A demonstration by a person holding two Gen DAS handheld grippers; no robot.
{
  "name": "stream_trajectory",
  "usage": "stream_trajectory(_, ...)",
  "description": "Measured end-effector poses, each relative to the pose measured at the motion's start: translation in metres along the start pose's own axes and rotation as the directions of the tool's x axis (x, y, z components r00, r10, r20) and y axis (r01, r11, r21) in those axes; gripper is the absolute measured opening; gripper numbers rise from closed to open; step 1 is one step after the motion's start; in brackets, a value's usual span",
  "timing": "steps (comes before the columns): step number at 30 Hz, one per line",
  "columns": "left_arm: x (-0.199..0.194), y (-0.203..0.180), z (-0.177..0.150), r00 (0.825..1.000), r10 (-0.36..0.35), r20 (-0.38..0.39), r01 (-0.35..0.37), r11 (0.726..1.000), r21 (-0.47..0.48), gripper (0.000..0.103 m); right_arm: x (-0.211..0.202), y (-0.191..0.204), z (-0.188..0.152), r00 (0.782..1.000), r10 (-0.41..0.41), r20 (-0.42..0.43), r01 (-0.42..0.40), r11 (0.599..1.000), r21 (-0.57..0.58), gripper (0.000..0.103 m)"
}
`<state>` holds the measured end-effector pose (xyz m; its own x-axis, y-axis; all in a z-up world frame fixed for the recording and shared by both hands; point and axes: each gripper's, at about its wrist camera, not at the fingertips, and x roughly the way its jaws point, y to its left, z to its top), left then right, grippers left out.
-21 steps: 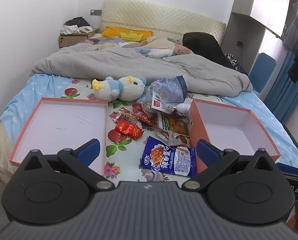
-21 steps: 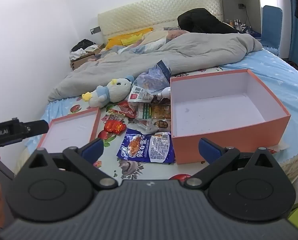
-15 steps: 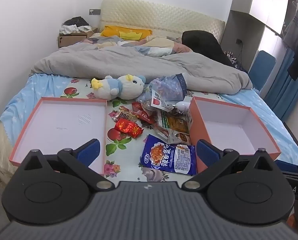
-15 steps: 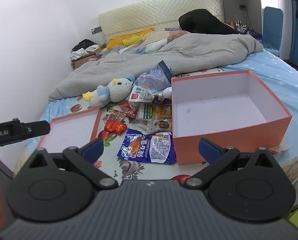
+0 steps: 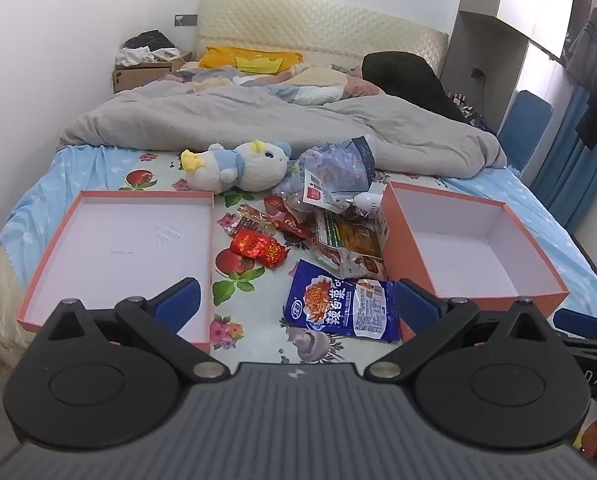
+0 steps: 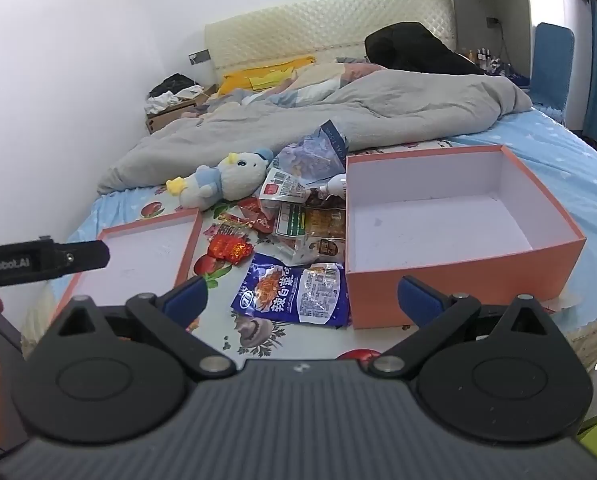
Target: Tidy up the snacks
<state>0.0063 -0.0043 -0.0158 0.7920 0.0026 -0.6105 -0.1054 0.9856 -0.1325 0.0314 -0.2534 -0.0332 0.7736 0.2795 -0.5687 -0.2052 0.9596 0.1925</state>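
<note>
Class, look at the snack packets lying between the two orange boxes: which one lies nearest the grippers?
The large blue packet with orange noodle picture; it lies flat at the pile's near edge, while the red and clear packets sit farther back.

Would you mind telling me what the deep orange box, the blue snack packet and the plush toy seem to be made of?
Deep orange box: apparently rigid cardboard, matte orange outside and white inside, with straight walls and crisp edges.
Blue snack packet: probably plastic film, glossy and printed, with creases catching the light.
Plush toy: soft fabric with a fuzzy, matte pile, evidently stuffed.
</note>
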Motion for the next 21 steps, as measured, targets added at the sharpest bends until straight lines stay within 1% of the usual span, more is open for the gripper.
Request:
stream_trajectory(7,0.009,-0.003,-0.003,1.0,0.001,-0.018,-0.001,1.0,0.014,0.103,0.002,-0.007,-0.006,0.999,0.032,-0.004,-0.032,0.999,0.038,0.103)
stream_trajectory(10,0.01,-0.003,-0.004,1.0,-0.004,-0.012,0.004,1.0,0.008,0.103,0.006,-0.009,-0.008,0.999,0.032,-0.023,-0.031,0.998,0.056,0.103)
stream_trajectory(15,0.011,-0.002,-0.003,1.0,-0.007,-0.012,0.007,1.0,0.006,0.103,0.005,-0.008,-0.01,1.0,0.017,-0.018,-0.016,0.999,0.05,0.103)
stream_trajectory(21,0.011,-0.001,-0.004,1.0,-0.007,-0.01,0.007,1.0,0.005,0.103,0.005,-0.009,-0.011,1.0,0.02,-0.021,-0.019,0.998,0.063,0.103)
